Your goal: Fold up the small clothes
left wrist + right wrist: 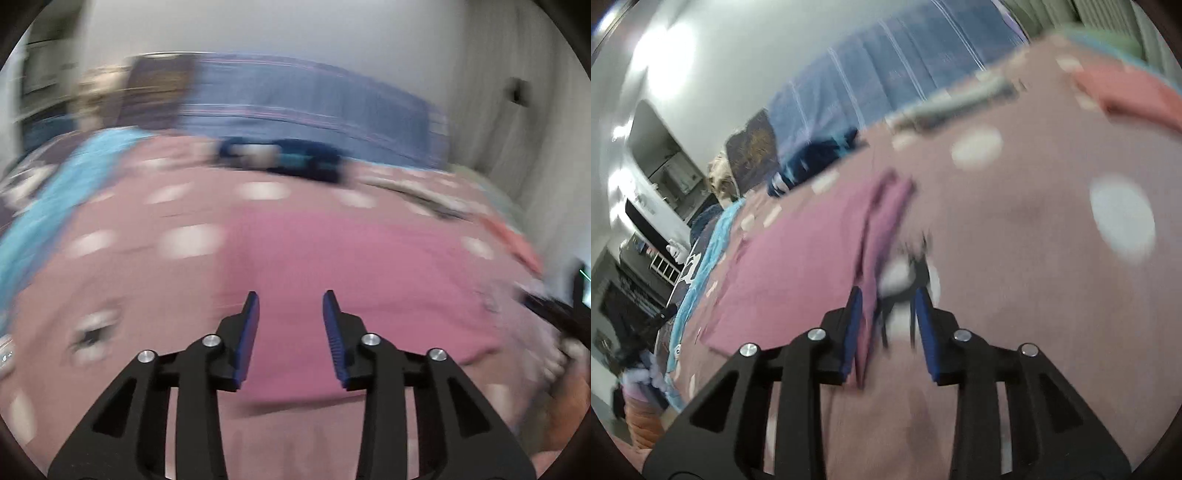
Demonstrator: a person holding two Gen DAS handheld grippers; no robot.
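Garment (pixel 332 258): one, pink, flat, mid-frame on the bedspread (pixel 129 266).
Left gripper (pixel 291 299): jaws apart, empty.
Right gripper (pixel 886 295): jaws apart; garment edge between, grip unclear.

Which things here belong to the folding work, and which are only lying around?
Belong to the job:
- flat pink cloth garment
- left gripper
- right gripper

Only lying about:
- light blue cloth
- dark navy garment
- blue striped pillow
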